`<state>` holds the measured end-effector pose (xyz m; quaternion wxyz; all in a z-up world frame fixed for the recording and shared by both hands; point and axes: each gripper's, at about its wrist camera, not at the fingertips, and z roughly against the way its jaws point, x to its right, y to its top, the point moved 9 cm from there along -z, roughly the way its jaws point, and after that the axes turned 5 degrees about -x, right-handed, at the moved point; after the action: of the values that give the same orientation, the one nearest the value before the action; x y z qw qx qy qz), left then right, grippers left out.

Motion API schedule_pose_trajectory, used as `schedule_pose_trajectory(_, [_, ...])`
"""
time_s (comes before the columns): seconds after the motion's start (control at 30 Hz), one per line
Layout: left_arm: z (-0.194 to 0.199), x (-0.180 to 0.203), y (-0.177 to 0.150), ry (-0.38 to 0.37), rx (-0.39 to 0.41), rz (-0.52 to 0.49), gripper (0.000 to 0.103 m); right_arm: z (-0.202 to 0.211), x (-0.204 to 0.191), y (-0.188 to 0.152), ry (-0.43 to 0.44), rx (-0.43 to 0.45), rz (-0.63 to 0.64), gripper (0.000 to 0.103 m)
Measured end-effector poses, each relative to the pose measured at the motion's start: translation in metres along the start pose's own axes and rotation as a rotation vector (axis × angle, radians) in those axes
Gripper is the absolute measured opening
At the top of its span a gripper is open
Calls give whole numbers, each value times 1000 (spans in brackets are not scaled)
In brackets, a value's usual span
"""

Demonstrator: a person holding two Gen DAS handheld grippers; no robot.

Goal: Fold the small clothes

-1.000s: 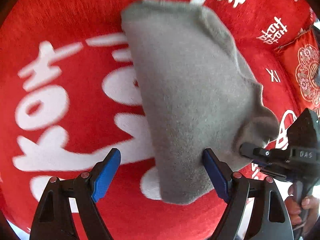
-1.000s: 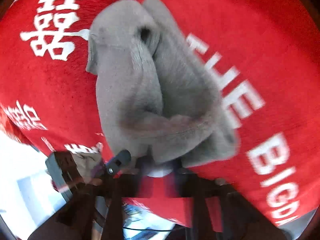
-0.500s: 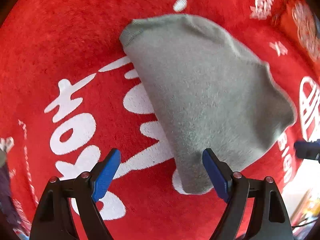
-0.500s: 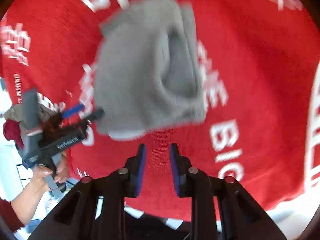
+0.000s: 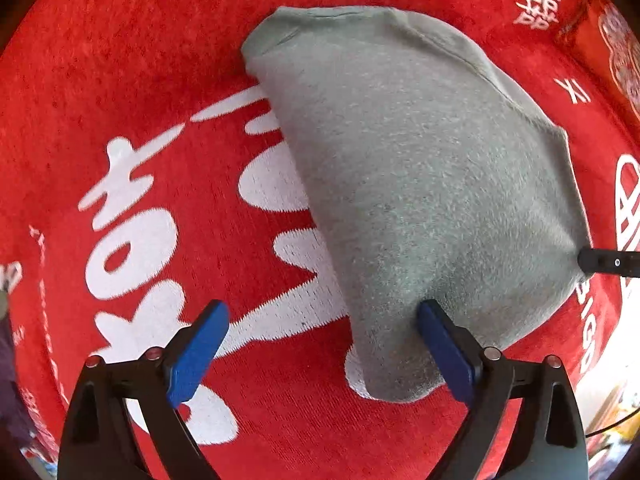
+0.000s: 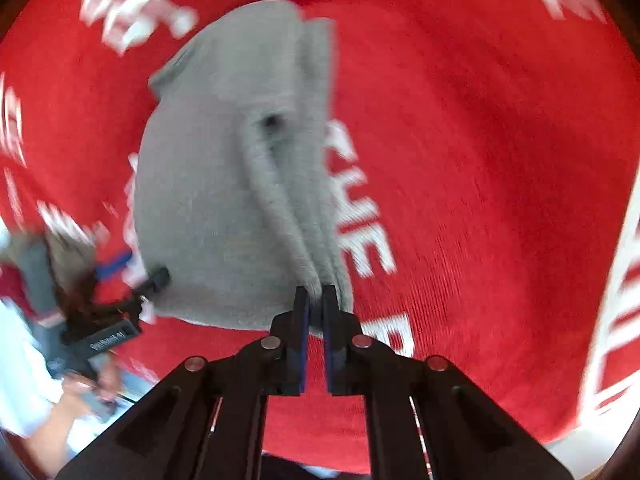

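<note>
A grey knitted garment [image 5: 420,184] lies folded on a red cloth [image 5: 120,60] with large white characters. My left gripper [image 5: 322,346] points straight down over the garment's near corner, and its jaws are opening. The corner lies between the blue pads [image 5: 200,344], which do not press it. In the right wrist view my right gripper [image 6: 316,300] is shut on a raised ridge of folded fabric at the near edge of the garment [image 6: 208,200]. Its black tip [image 5: 608,263] shows at the garment's right corner in the left wrist view.
A red packet with a gold ornament [image 5: 612,40] lies at the far right. The left gripper [image 6: 136,272] and the hand holding it [image 6: 80,396] are blurred at the left. The red cloth's edge runs close below my right gripper.
My right gripper let go of the garment's corner, drew back with its jaws parted, then came in again and shut on the fold. My left jaws have spread wider.
</note>
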<state>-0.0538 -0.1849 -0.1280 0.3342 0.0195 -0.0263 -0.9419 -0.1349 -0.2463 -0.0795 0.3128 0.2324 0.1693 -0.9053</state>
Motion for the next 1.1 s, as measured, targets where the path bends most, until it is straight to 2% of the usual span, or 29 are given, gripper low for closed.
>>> schedule_pose_trajectory(0.03, [2,-1,0,-4,-1,6,96,6,8,-1,13,9,-52,20])
schedule_pose_trajectory(0.07, [4,-1,0,-7,1,9,96,10,15,-1,-27,9,-72,54])
schedule_pose_trajectory(0.1, [8,-2,0,-7,4,7,96,14,20,0,-77,6,-83,67])
schedule_pose_trajectory(0.13, [10,-3,0,-5,5,4,96,22,28,0,-152,11,-99,71])
schedule_pose_trajectory(0.17, [12,-4,-1,-1,6,2,96,30,32,0,-185,23,-107,71])
schedule_pose_trajectory(0.2, [15,-6,0,2,8,1,96,43,30,4,-178,54,-107,71])
schedule_pose_trajectory(0.37, [20,-12,11,-9,14,37,96,80,-8,47,-72,177,-2,71])
schedule_pose_trajectory(0.47, [23,-11,23,-44,25,89,96,70,-36,74,-61,191,61,71])
schedule_pose_trajectory(0.5, [24,-12,26,-53,24,102,102,66,-48,85,-52,194,77,71])
schedule_pose_trajectory(0.57, [24,-11,34,-87,28,135,103,51,-65,97,-41,192,113,71])
schedule_pose_trajectory(0.63, [24,-11,41,-114,34,164,103,45,-80,106,-97,185,167,71])
schedule_pose_trajectory(0.73, [22,-11,51,-141,38,207,103,37,-73,126,-263,184,207,71])
schedule_pose_trajectory(0.8, [18,-11,57,-166,25,238,103,30,-62,138,-244,167,166,71])
schedule_pose_trajectory(0.83, [17,-11,59,-175,21,249,103,23,-53,143,-195,137,108,69])
schedule_pose_trajectory(0.87, [18,-10,60,-178,20,257,103,13,-43,144,-92,75,31,41])
schedule_pose_trajectory(0.9, [18,-10,62,-176,23,264,103,8,-40,143,-7,42,-14,18])
schedule_pose_trajectory(0.93, [19,-9,64,-173,25,266,103,9,-37,142,74,37,-59,15])
schedule_pose_trajectory(0.97, [18,-7,65,-168,25,265,103,15,-35,142,86,61,-50,11])
schedule_pose_trajectory(1.03, [10,-3,65,-149,4,259,103,22,-21,139,-21,96,11,10])
schedule_pose_trajectory(1.07, [4,0,64,-137,-14,257,103,20,-11,136,-49,83,-3,10])
schedule_pose_trajectory(1.1, [-5,2,63,-129,-33,257,103,18,-6,134,-42,73,-26,10])
